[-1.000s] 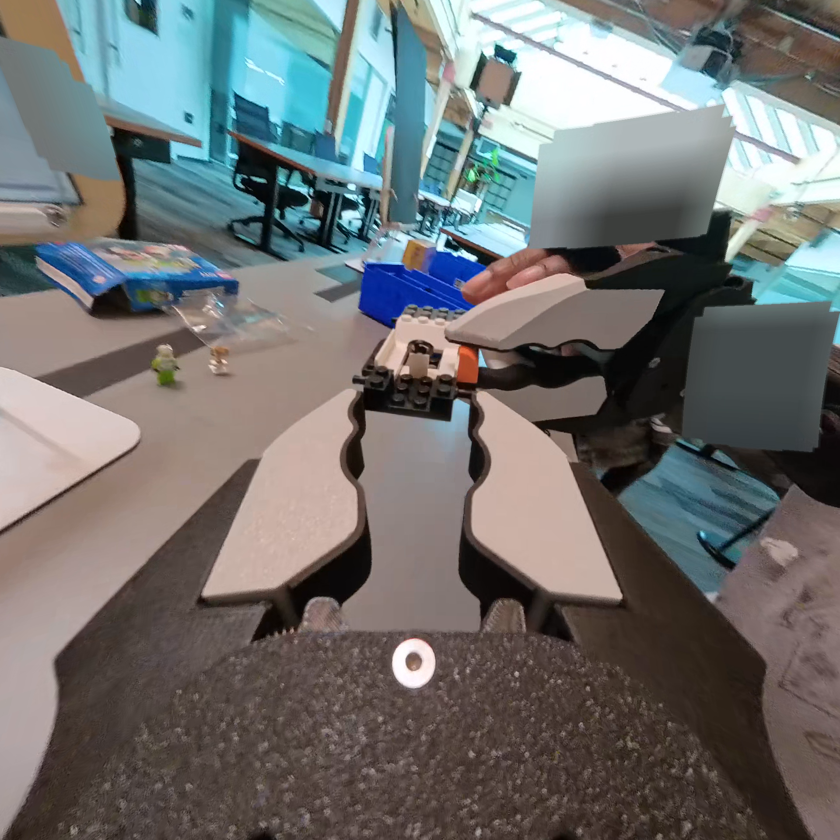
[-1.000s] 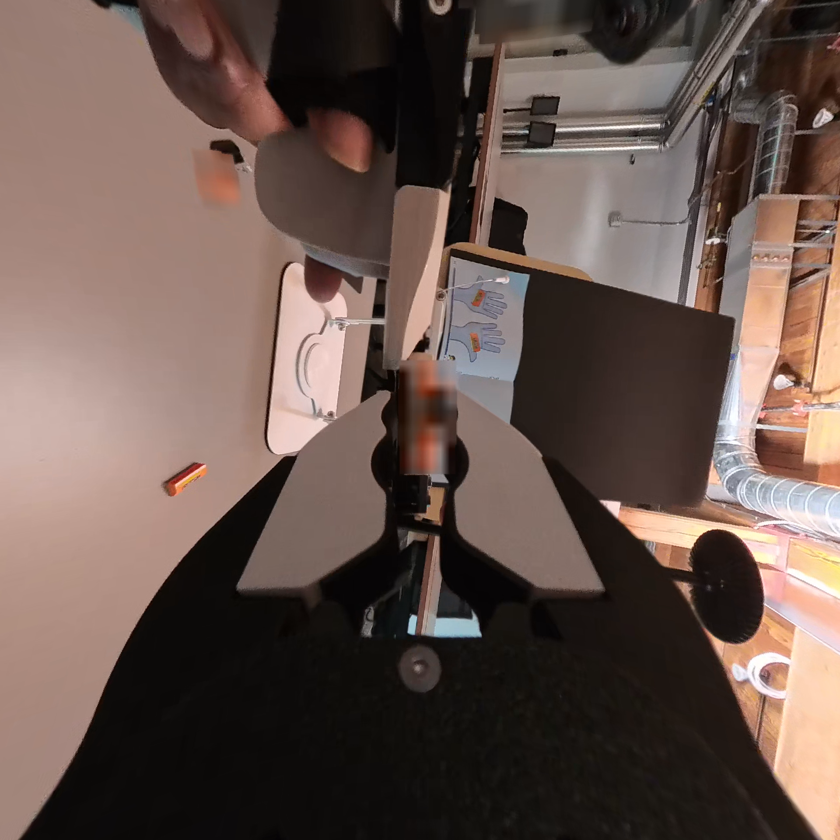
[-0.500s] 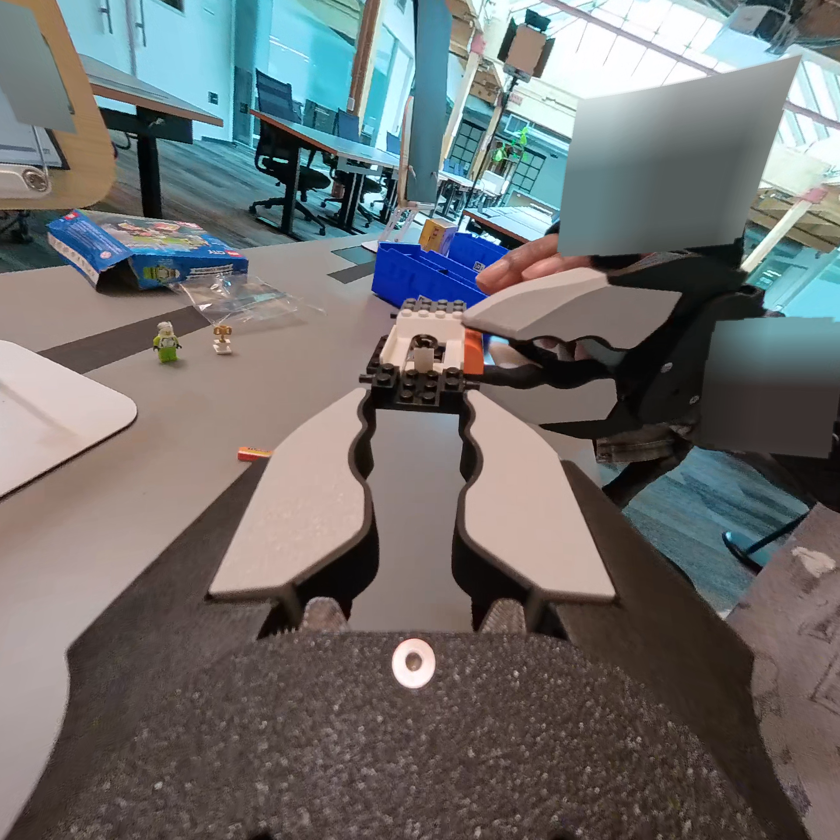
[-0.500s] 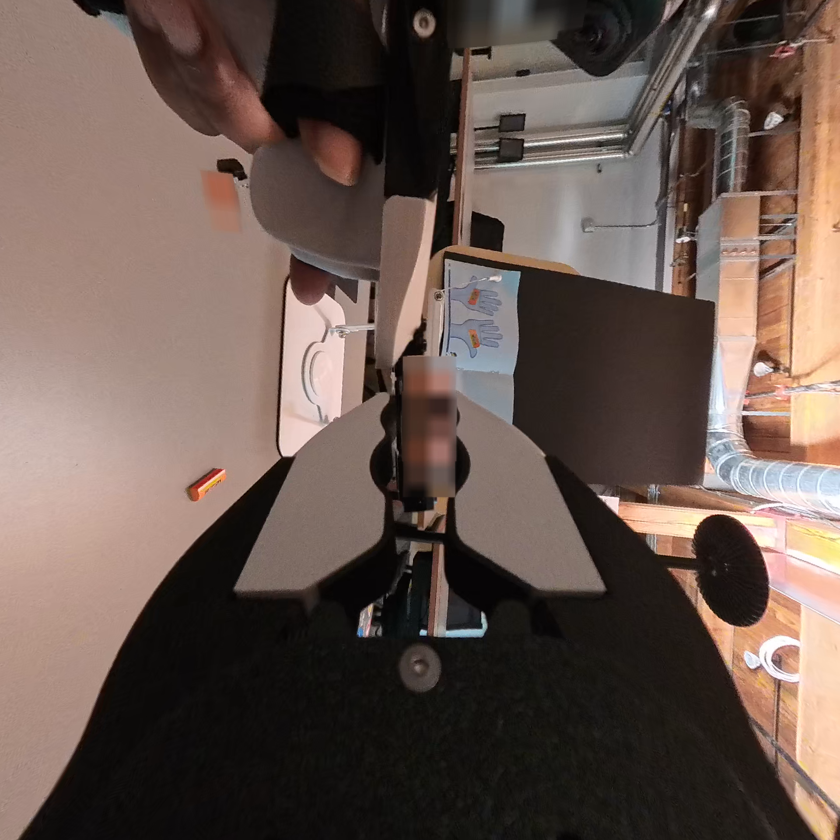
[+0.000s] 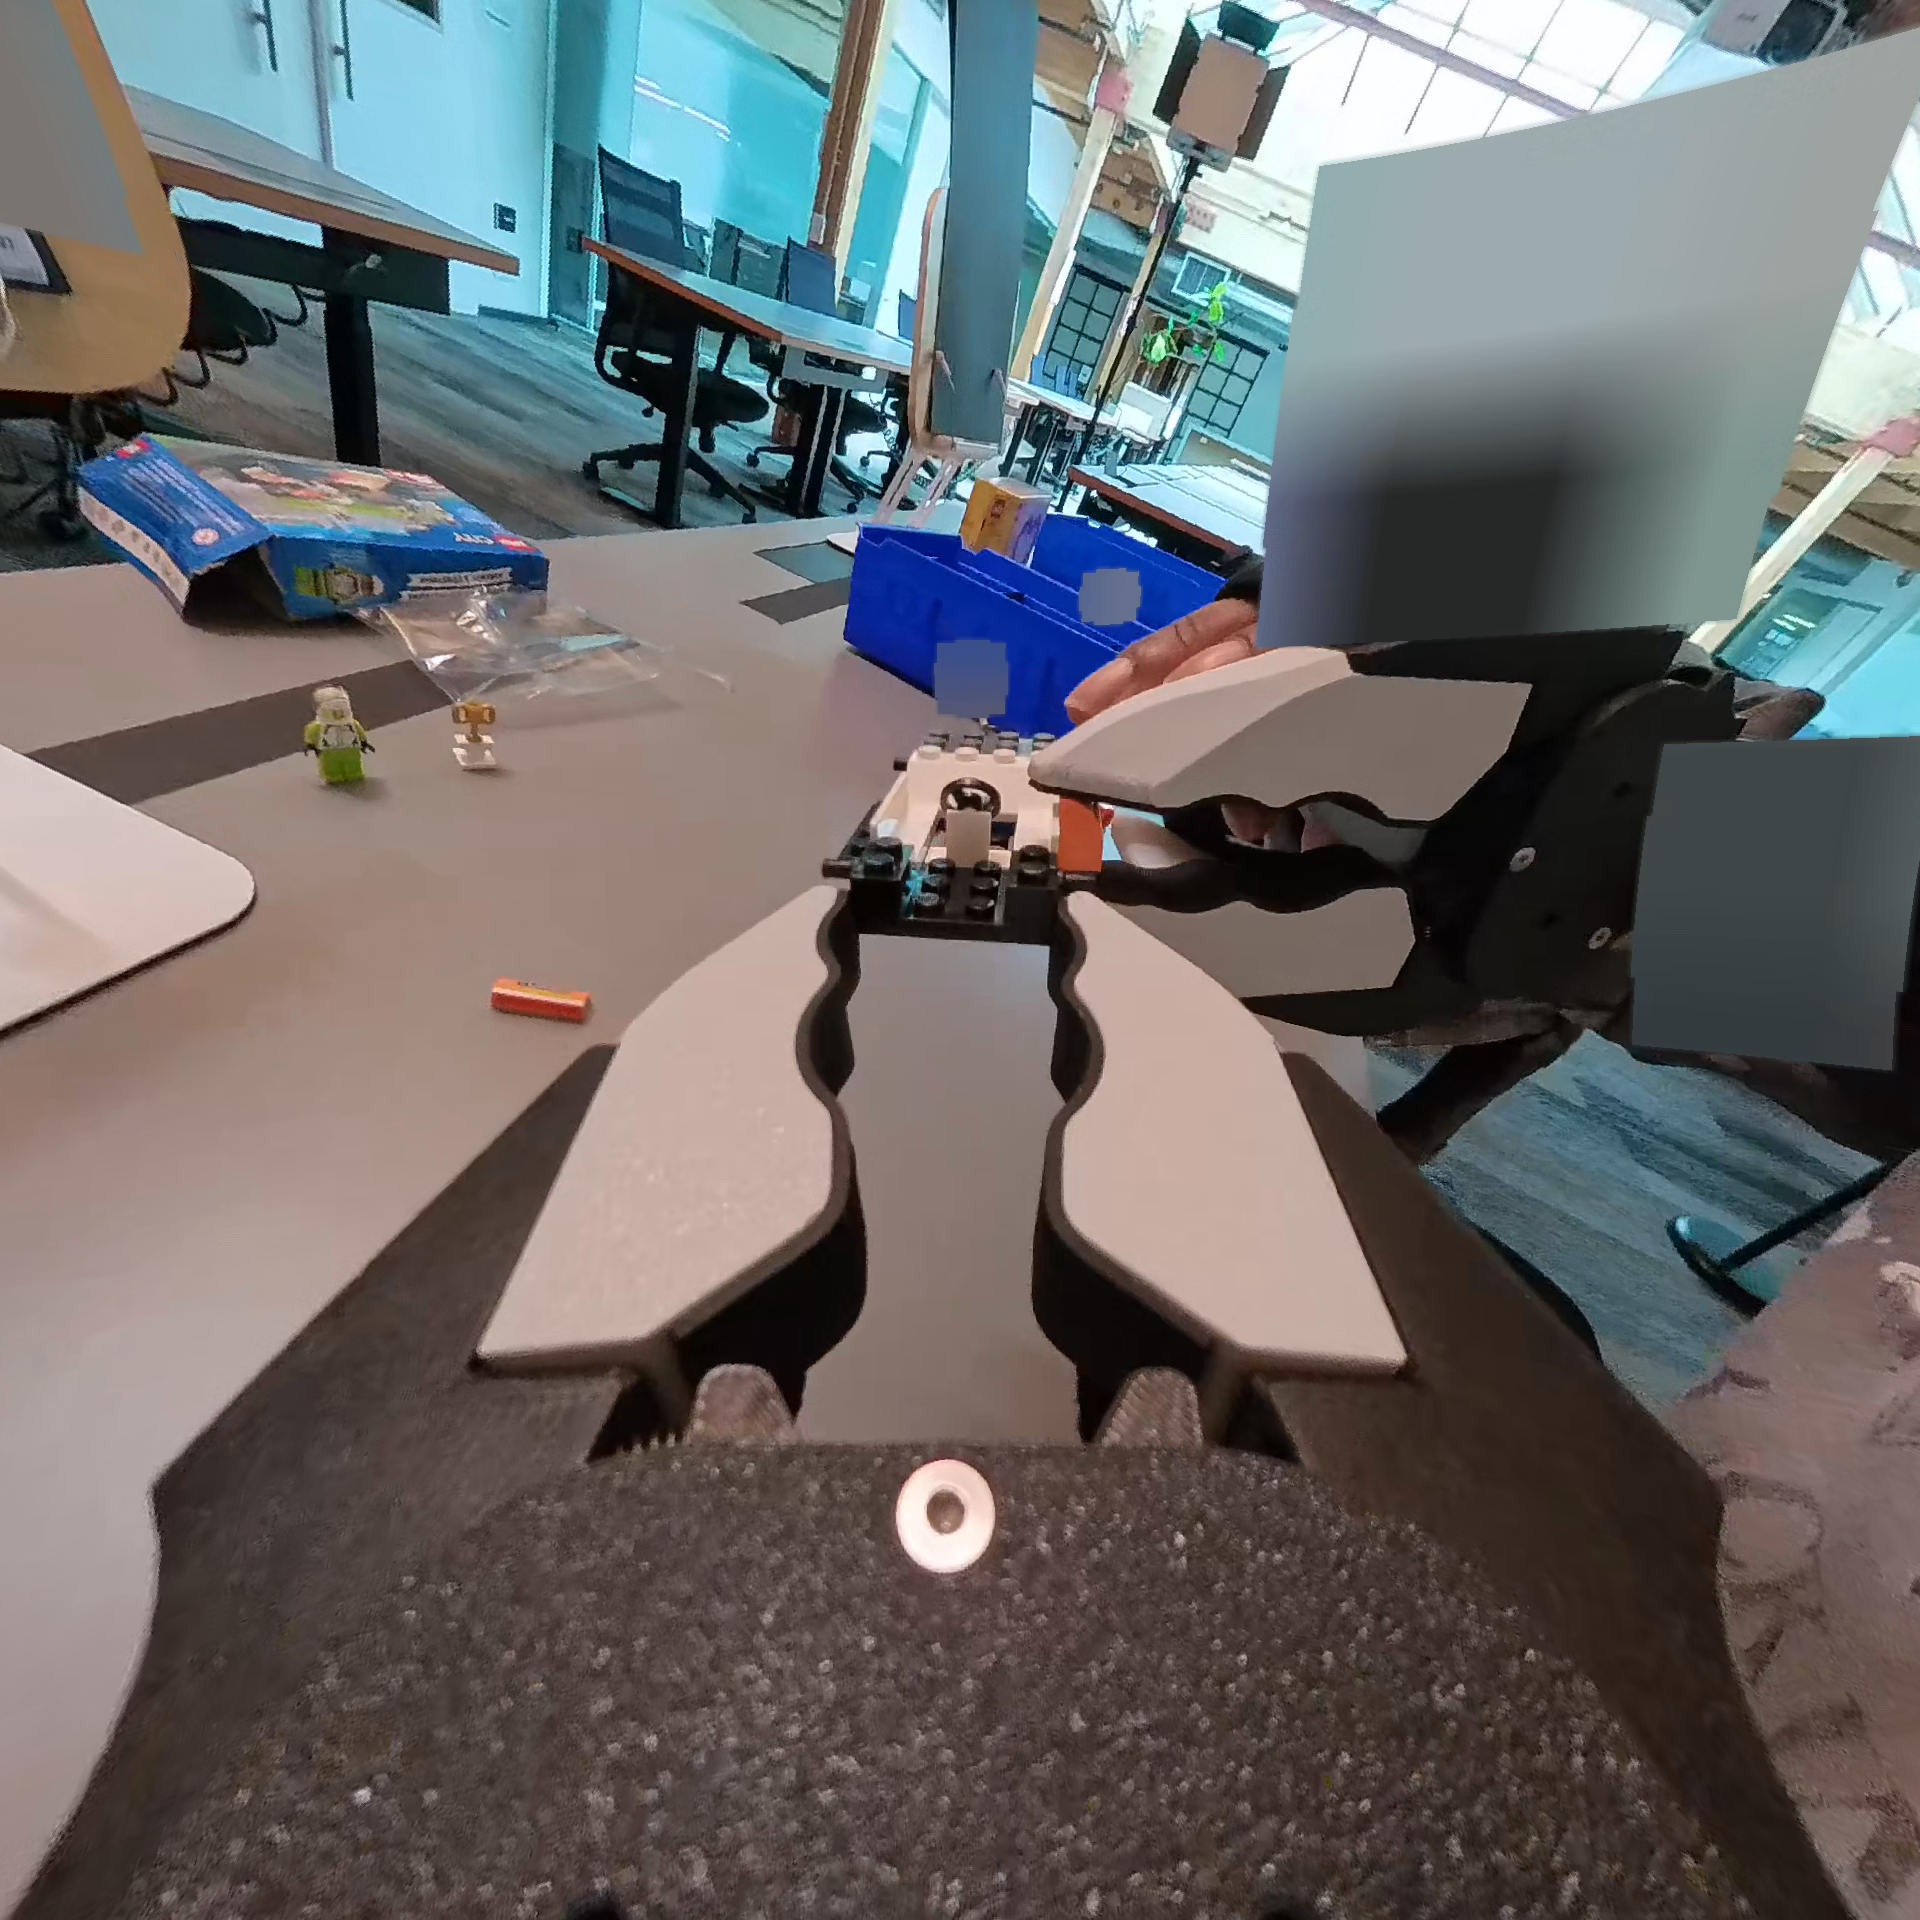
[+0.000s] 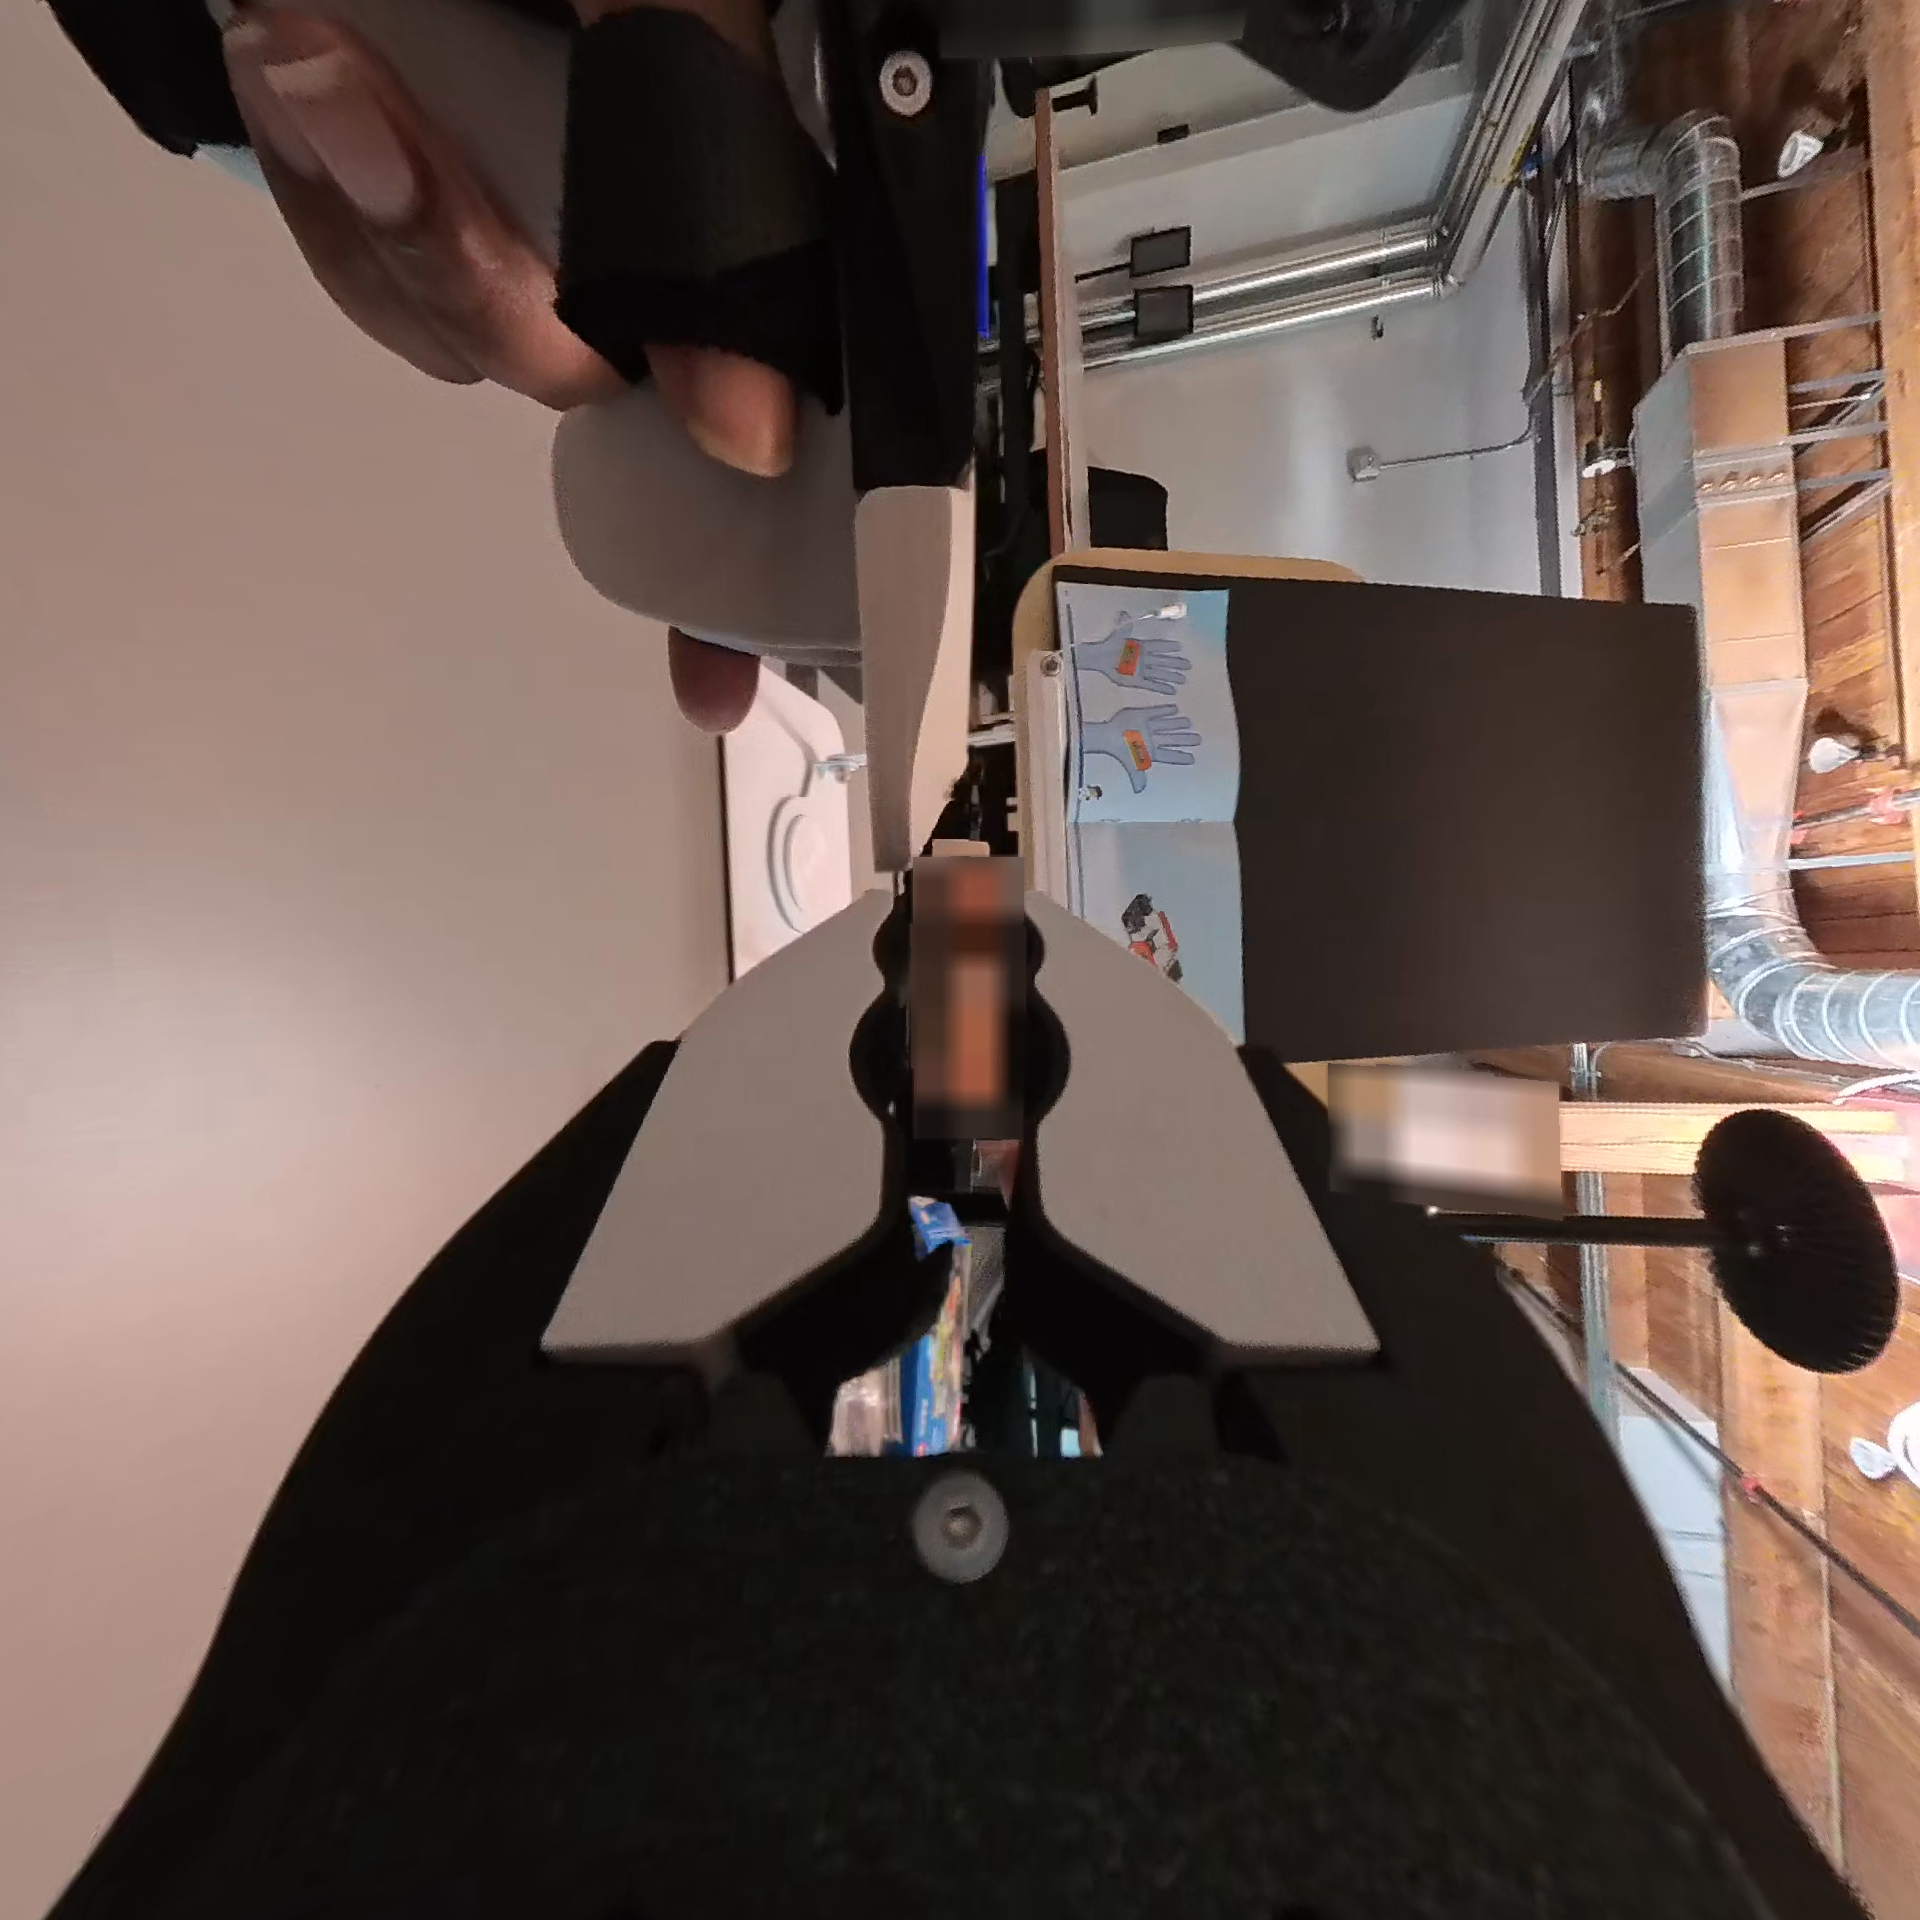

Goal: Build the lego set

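The left gripper (image 5: 951,914) pinches the rear end of the small black-and-white lego car chassis (image 5: 961,842) between its two grey fingertips and holds it up above the grey table (image 5: 312,1091). The right gripper (image 5: 1081,821) comes in from the right side and its fingers are pressed on a small orange brick (image 5: 1081,836), which touches the right edge of the chassis; in the right wrist view this piece is under a mosaic patch, so its exact seating I cannot tell.

Risk, as I judge it: the chassis is gripped only at one end, so a hard push w/ the right gripper can twist it out of the hold, or the brick goes on crooked and pops off.

Spare parts lie well apart on the table: a small orange flat piece (image 5: 540,1000), a lime-green minifigure (image 5: 336,736), a clear plastic bag (image 5: 540,649), and a blue cardboard box (image 5: 301,540).
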Motion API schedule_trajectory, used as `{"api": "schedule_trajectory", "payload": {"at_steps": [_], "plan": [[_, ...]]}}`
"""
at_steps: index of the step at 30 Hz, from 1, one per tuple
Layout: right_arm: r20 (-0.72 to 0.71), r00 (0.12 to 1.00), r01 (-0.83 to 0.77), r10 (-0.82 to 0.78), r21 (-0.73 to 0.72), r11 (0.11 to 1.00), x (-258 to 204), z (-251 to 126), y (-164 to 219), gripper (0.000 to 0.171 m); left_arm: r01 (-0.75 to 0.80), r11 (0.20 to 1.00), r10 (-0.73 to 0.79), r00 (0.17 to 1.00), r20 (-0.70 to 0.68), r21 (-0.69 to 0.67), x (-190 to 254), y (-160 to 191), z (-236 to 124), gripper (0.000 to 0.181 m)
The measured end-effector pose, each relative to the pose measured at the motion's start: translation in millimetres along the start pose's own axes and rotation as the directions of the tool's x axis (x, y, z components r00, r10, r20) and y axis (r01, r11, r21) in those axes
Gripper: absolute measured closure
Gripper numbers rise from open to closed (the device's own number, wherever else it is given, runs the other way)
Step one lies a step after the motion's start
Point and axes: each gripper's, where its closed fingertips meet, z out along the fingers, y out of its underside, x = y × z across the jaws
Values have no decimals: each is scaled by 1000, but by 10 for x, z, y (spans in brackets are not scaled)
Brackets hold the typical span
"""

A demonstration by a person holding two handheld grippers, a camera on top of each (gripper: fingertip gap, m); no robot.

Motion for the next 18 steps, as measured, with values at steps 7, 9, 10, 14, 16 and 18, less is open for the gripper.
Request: {"api": "schedule_trajectory", "payload": {"at_steps": [7,9,10,14,16,18], "plan": [[58,965,-258,256,29,966,-124,66,-52,135,-50,998,53,998,-45,47,-192,137,-63,146],[152,871,-477,468,32,878,-140,45,16,124,-58,997,62,994,-85,53,-222,188,-111,146],[201,799,-581,566,22,813,-151,40,90,122,-64,997,70,991,-112,52,-217,214,-133,146],[496,417,-856,761,-66,512,-416,28,254,114,-117,990,129,976,-175,76,-169,231,-171,146],[585,277,-926,763,-49,374,-465,40,231,113,-153,984,167,967,-191,86,-135,247,-173,146],[631,196,-959,751,-36,281,-489,73,220,115,-184,979,197,960,-201,84,-111,291,-176,146]]}}
